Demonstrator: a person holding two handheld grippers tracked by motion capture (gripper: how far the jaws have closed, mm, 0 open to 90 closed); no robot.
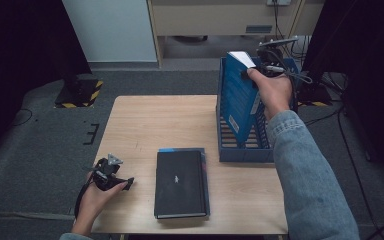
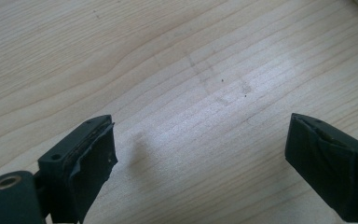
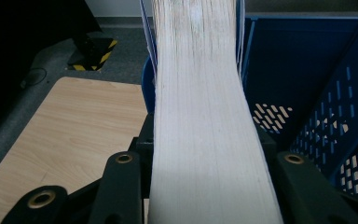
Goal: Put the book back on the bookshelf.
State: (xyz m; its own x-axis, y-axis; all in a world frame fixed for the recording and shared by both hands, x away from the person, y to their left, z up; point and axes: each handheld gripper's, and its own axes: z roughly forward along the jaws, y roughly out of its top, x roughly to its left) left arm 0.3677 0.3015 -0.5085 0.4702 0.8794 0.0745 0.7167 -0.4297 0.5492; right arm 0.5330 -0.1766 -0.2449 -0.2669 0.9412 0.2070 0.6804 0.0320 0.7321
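Jaws, right gripper [image 3: 205,154]: clamped on the page edge of a blue book [image 1: 240,97], one black jaw on each cover. In the right gripper view the pale block of pages runs up the middle of the frame from between the jaws.

Jaws, left gripper [image 2: 200,149]: spread wide with nothing between them, bare wooden table [image 2: 168,60] beneath. In the high view this gripper [image 1: 111,175] rests at the lower left of the frame, well apart from the work.

Item in hand: blue book, held tilted at the upper right of the high view, its lower end down inside the blue plastic rack [image 1: 245,152], against the rack's left side.

Risks, as judged:
- The grip sits at one end of a heavy book, so the weight could swing it between the pads and it could slip.
- The book leans; its lower corner could catch on a divider or the slotted floor and jam instead of seating.
- Pushing down against a snag could shove the rack along the table, since nothing steadies it.
- Letting go while the book is this tilted could let it topple over the rack's left wall.

Also present: black book [image 1: 181,182] lying flat on a thinner blue one [image 1: 206,175], lower centre, just beside the rack's near wall.
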